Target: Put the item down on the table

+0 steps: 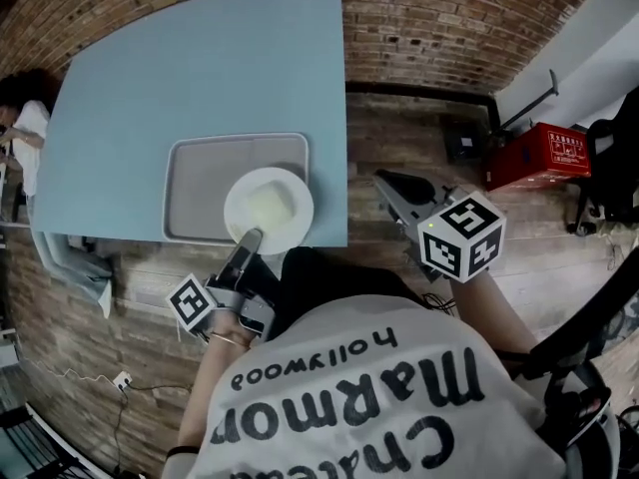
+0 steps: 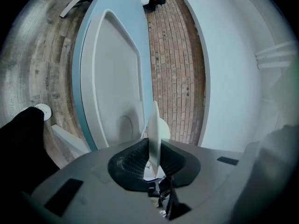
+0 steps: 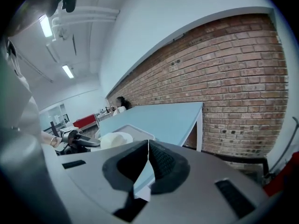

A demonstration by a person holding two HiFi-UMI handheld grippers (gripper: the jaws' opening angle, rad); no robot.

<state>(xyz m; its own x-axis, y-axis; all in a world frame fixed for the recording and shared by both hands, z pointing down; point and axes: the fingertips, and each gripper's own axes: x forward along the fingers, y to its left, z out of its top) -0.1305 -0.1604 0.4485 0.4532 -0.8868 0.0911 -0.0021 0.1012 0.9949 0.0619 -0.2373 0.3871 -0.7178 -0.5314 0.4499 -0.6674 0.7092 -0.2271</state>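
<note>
A round white plate hangs over the near right corner of a grey tray on the light blue table. My left gripper is shut on the plate's near rim. In the left gripper view the plate stands edge-on between the jaws of the left gripper, with the tray beyond. I cannot tell whether the plate touches the tray. My right gripper is shut and empty, in the air off the table's right side. The right gripper view shows the plate left of the right gripper.
A brick wall runs behind the table and wooden floor lies below. A red box stands on the floor at right. A person sits past the table's far left corner. A socket and cable lie on the floor at left.
</note>
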